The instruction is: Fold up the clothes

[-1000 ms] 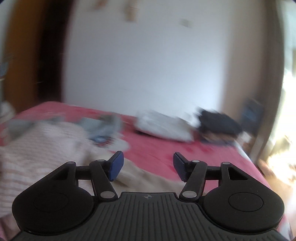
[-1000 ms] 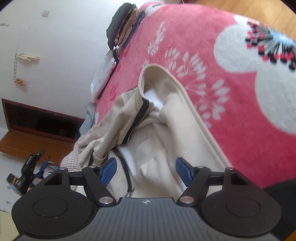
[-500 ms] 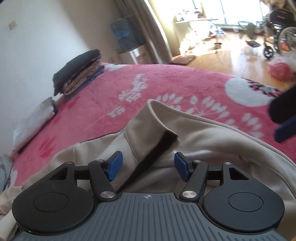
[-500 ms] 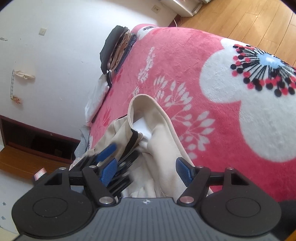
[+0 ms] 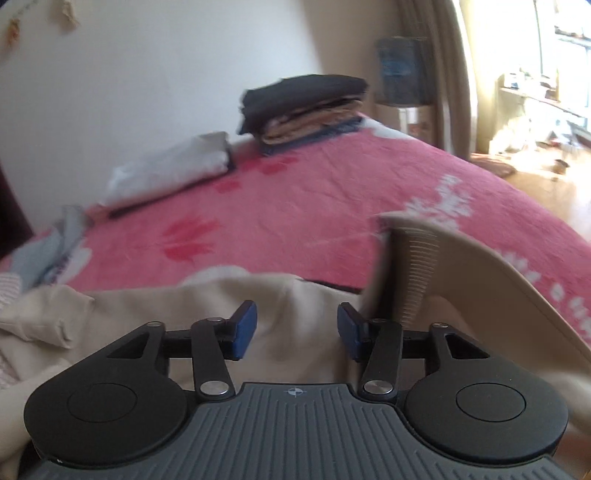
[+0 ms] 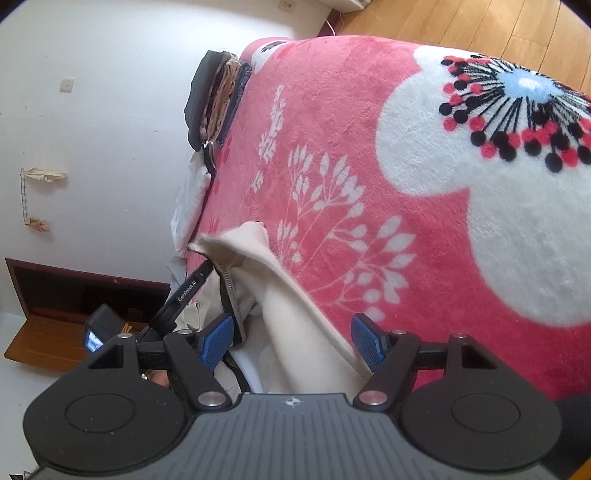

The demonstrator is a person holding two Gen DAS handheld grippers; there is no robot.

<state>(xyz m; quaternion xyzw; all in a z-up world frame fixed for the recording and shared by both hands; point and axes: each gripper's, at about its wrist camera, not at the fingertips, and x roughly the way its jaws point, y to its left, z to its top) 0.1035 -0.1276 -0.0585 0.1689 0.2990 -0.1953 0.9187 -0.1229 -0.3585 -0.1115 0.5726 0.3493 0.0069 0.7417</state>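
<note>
A beige zip jacket (image 5: 177,306) lies crumpled on the pink flowered blanket (image 5: 314,206); its ribbed hem stands up at the right (image 5: 417,258). My left gripper (image 5: 297,328) is open just above the beige cloth, holding nothing. In the right wrist view the jacket (image 6: 291,314) runs between the blue pads, zip edge at left. My right gripper (image 6: 291,341) is open over it. The left gripper's body (image 6: 177,299) shows beside the jacket.
A stack of folded dark and tan clothes (image 5: 306,103) and a folded white garment (image 5: 170,170) lie by the wall. Grey and striped clothes (image 5: 44,251) lie at left. The bed edge and wooden floor (image 6: 480,29) are to the right.
The left gripper has swung left and dropped low over the jacket, and its jaws have narrowed somewhat. The right gripper has drawn back along the jacket; both stay open.
</note>
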